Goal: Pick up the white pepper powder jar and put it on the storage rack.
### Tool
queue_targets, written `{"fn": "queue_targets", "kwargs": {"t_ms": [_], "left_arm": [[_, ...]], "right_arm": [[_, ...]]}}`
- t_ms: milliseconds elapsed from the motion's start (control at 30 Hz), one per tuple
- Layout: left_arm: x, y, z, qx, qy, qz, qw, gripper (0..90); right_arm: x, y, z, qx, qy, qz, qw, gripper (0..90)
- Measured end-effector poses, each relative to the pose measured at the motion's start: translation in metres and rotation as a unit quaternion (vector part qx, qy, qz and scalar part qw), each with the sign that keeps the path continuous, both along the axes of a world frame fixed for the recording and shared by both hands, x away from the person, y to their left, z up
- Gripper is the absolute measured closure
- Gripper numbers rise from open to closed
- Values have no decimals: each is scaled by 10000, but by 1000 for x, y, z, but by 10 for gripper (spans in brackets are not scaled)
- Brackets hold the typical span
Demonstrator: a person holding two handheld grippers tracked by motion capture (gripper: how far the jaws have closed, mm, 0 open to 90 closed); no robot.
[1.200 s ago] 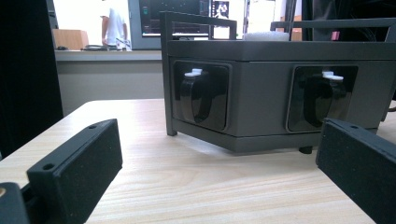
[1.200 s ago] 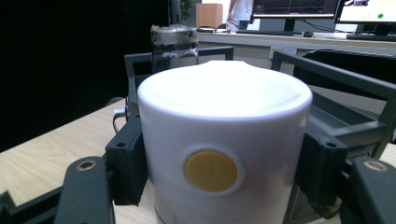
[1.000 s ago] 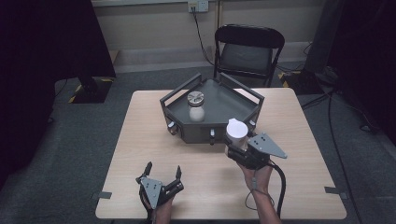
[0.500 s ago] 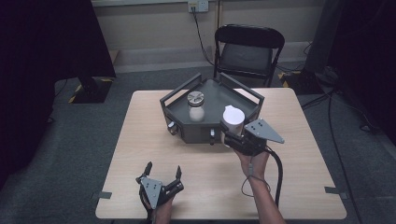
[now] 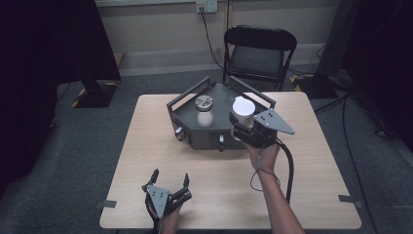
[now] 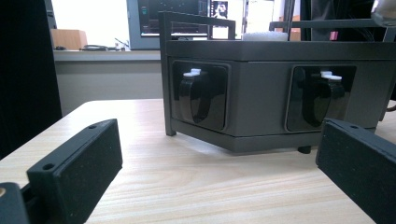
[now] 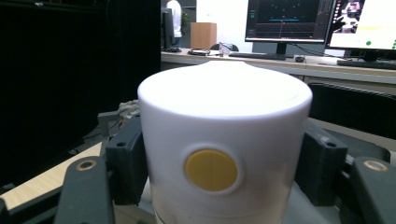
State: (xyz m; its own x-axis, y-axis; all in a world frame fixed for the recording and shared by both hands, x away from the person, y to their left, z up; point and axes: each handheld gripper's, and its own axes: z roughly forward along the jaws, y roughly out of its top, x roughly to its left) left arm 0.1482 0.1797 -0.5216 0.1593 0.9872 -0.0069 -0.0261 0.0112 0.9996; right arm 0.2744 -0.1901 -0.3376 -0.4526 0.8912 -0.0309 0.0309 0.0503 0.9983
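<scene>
White cup [image 7: 224, 154], base cut off below the right gripper view, upright, yellow dot toward the camera. Clamped between the right gripper's [image 5: 242, 127] jaws, over the tray's [image 5: 187, 119] right front edge. Beside it, a jar [image 5: 204, 111]. Left gripper [image 5: 170, 183], jaws wide, holding nothing, near the table [image 5: 311, 161] edge.

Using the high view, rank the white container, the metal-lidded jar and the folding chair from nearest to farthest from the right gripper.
1. White container: clamped between the jaws of the right gripper, at the grey tray's right front.
2. Metal-lidded jar: on the tray, to the gripper's left.
3. Folding chair: behind the table.
</scene>
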Motion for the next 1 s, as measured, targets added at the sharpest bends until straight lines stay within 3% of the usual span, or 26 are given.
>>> {"fn": "queue_targets", "kwargs": {"t_ms": [533, 833, 900, 1000], "left_arm": [[0, 1, 0, -1, -3, -26, 10000, 0], [0, 1, 0, -2, -5, -43, 10000, 0], [0, 1, 0, -1, -5, -43, 10000, 0], [0, 1, 0, -2, -1, -43, 10000, 0]], "right_arm": [[27, 29, 0, -114, -50, -310, 9994, 304], [48, 40, 0, -186, 54, -439, 9988, 304], [54, 43, 2, -311, 91, -492, 9983, 304], [61, 44, 1, -266, 152, -504, 9983, 304]]}}
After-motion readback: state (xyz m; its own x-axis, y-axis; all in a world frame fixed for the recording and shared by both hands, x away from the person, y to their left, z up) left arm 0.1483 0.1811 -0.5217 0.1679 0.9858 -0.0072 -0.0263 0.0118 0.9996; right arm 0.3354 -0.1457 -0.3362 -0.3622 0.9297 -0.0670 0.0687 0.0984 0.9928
